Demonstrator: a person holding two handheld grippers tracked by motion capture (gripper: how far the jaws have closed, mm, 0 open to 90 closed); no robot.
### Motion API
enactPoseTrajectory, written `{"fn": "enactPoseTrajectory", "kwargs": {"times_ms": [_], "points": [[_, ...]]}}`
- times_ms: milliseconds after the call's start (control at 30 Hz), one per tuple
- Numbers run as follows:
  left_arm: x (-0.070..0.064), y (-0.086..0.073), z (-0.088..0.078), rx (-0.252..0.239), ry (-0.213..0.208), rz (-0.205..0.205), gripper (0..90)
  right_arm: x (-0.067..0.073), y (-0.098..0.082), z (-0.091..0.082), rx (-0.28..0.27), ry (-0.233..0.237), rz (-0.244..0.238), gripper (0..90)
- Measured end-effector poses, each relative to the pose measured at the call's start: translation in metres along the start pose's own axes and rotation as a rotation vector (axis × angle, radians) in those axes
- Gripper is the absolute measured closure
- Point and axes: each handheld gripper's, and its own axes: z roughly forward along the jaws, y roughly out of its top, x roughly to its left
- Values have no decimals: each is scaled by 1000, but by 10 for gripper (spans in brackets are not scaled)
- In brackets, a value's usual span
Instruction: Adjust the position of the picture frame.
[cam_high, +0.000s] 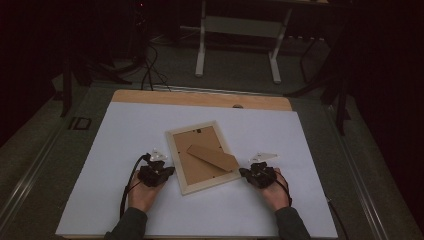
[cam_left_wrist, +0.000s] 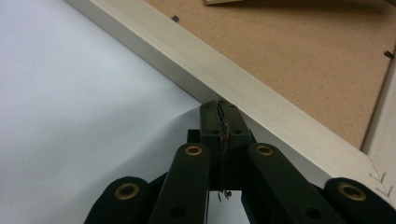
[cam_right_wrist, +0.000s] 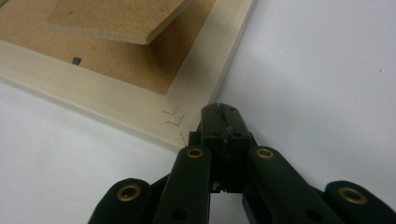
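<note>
A: Picture frame (cam_high: 202, 157) lies face down, near the middle of the white sheet (cam_high: 125, 150) covering the desk (cam_high: 200, 98), turned at a slant. Brown backing board up, its easel stand (cam_high: 214, 157) propped at an angle across it.

B: And the two tools?

A: Left gripper (cam_high: 167, 171) sits just beside the frame's left long rail, close to the near corner. In the left gripper view its jaws are pressed together with nothing between them, tips at the edge of the pale wood rail (cam_left_wrist: 243, 88). Touching or a hair apart, I cannot tell.

B: The other one?

A: Right gripper (cam_high: 245, 172) is at the near right corner. Jaws likewise pressed together and holding nothing; the right gripper view puts the tips right by the mitred corner (cam_right_wrist: 180, 109) with its staple marks.

B: So what worries you?

A: With both jaws closed, all they can do is nudge. My guess is an uneven push from one side would spin the frame on the smooth sheet rather than slide it straight. A tip riding up over the rail could scratch the soft wood, or skid onto the backing board. And the raised stand could catch on a gripper crossing over it.

B: The small clips holding the backing?

A: One shows near the rail (cam_right_wrist: 76, 60). Easy to knock loose, I'd say.
</note>
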Motion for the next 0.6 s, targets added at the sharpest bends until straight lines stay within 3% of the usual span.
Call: {"fn": "enactPoseTrajectory", "kwargs": {"times_ms": [167,433,600], "points": [[4,3,3,-1,-11,-27,900,2,-2,-2,3,2,-9,897],[7,13,9,20,-2,7,900,6,-4,-7,0,12,-23,897],[11,18,13,13,-6,1,900,8,-5,-9,2,25,-23,897]]}}
